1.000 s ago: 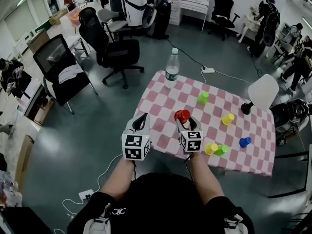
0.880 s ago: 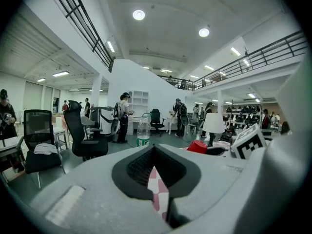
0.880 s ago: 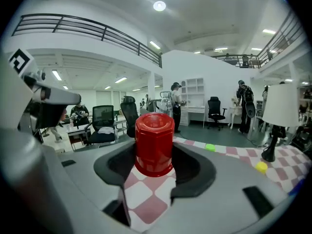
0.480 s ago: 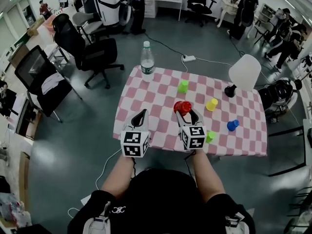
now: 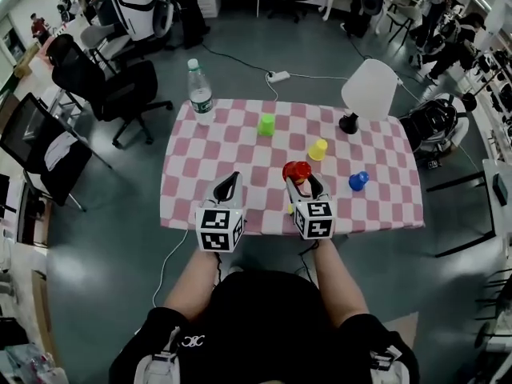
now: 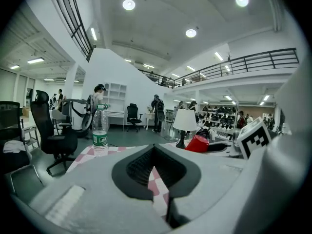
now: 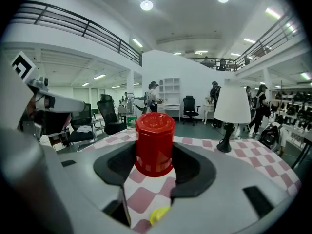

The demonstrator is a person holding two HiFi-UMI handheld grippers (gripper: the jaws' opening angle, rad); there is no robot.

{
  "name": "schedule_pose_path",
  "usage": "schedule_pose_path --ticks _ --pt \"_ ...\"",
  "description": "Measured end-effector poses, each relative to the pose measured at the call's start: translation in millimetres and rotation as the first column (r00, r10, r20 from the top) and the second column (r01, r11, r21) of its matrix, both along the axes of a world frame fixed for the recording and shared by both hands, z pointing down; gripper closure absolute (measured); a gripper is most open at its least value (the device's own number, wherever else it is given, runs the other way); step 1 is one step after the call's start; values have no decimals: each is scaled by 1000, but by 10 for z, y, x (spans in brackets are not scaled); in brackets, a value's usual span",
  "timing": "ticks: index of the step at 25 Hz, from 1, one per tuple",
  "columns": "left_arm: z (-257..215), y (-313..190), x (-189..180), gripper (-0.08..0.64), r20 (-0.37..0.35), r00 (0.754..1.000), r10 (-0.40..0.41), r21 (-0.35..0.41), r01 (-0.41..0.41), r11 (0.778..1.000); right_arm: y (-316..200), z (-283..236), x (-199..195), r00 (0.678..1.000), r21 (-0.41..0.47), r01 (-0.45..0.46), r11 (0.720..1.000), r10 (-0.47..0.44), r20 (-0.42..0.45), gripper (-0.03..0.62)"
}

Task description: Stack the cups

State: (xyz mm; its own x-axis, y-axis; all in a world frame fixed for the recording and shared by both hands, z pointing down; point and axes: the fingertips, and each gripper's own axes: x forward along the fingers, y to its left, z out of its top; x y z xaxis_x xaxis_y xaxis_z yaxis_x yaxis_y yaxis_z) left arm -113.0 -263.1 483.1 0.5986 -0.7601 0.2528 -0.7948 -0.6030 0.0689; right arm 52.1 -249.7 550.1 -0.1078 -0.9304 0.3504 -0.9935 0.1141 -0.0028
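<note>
Both claws have slid along the near edge of the table [image 5: 192, 184] since a second ago. Our right claw [image 5: 302, 184] is clamped on the upside-down red cup [image 5: 297, 170], and a yellow cup [image 7: 158, 216] sits under it by that edge. Our left claw [image 5: 232, 181] is closed and empty. The green cup [image 5: 266, 124], second yellow cup [image 5: 318, 150] and blue cup [image 5: 358, 181] sit farther in.

shirt [image 5: 264, 326]: black, short-sleeved | left gripper [image 5: 232, 181], right gripper [image 5: 302, 184]: grey | marker cubes [image 5: 220, 230]: black-white squares
</note>
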Motion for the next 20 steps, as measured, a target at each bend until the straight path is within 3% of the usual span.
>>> schedule_pose_path --ticks 20 --pt "263 329 770 545 24 997 75 -67 -73 995 559 614 905 993 -132 -118 984 120 10 360"
